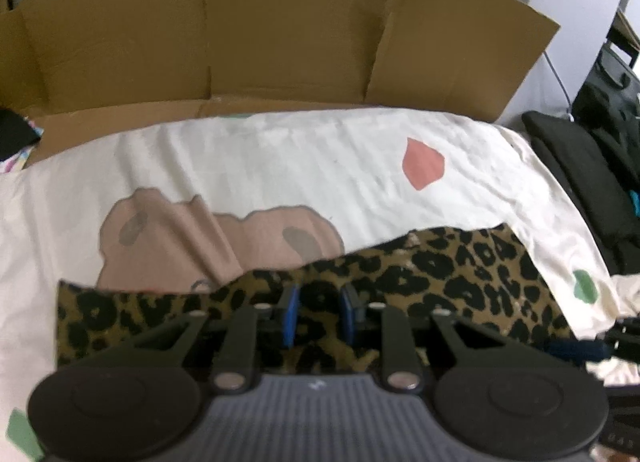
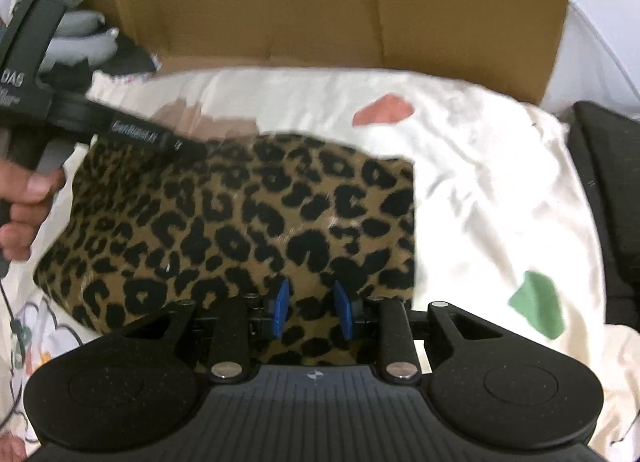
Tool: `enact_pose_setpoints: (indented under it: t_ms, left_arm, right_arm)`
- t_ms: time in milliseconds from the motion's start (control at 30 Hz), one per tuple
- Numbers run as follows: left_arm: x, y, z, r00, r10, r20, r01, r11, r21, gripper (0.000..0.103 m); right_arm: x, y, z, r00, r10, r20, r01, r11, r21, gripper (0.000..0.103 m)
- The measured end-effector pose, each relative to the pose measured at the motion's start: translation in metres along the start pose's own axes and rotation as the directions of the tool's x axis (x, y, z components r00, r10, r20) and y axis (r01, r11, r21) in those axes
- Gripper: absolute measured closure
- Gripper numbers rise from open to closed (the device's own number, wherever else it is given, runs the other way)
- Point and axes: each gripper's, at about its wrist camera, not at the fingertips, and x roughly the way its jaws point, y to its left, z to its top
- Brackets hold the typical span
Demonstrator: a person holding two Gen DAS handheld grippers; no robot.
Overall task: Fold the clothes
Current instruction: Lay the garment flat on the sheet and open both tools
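Leopard-print garment [image 2: 240,229] lies as a compact rectangle on a cream printed bedsheet [image 1: 280,165], with a cardboard box [image 1: 240,33] standing open behind it. From the right wrist view its edges look fairly square, so it may already be folded; whether another fold is due I cannot tell.

Left gripper [image 1: 319,314]: blue pads parted, leopard cloth visible in the gap, whether pinched or only underneath is unclear. Right gripper [image 2: 312,310]: same stance, jaws apart above the near edge, nothing clearly held. A hand [image 2: 24,197] holds the left tool at the garment's far left corner.

Risks, as judgement:
- Closing on the top layer alone would peel the stack open.
- Pads could catch the bedsheet along with the garment and drag both.
- Uneven lift between the two sides would skew the rectangle.
- Motion blur suggests speed; soft cloth may slump.
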Motion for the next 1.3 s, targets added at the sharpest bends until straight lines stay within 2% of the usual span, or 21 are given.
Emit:
enact_pose_setpoints:
  t_ms: [67,233,333,567,733,1033,1300]
  left_arm:
    - [-0.012,-0.004,-0.001,1.000,-0.009,0.007,0.009,1.000,0.014,0.072]
    - [-0.040,-0.014,-0.007,0.999,-0.031,0.020,0.031,0.999,0.010,0.070]
    - [-0.048,-0.021,-0.016,0.998,-0.063,-0.015,0.063,0.998,0.002,0.064]
    - [-0.058,-0.040,-0.048,0.993,-0.099,-0.069,0.100,0.995,0.007,0.064]
    - [-0.053,-0.050,-0.071,0.986,-0.128,-0.106,0.129,0.992,0.008,0.065]
    - [-0.045,-0.053,-0.090,0.989,-0.097,-0.116,0.108,0.990,0.089,0.068]
    - [-0.058,-0.026,-0.104,0.989,-0.039,-0.144,0.050,0.996,0.072,0.068]
  right_arm:
    - [-0.003,-0.001,0.002,1.000,-0.007,0.005,0.007,1.000,0.006,0.071]
    - [-0.012,0.004,0.012,1.000,0.017,0.027,-0.017,1.000,0.015,0.071]
    - [-0.015,0.009,0.015,0.999,0.037,0.029,-0.037,0.999,0.007,0.071]
    - [-0.030,0.016,0.006,0.995,0.096,0.011,-0.096,0.995,-0.034,0.070]
    - [-0.020,0.021,-0.003,0.995,0.091,-0.030,-0.092,0.994,-0.051,0.070]
    - [0.001,0.021,-0.016,0.995,0.048,-0.082,-0.058,0.990,-0.128,0.071]
    - [-0.001,0.008,-0.015,0.995,0.032,-0.090,-0.044,0.990,-0.137,0.071]
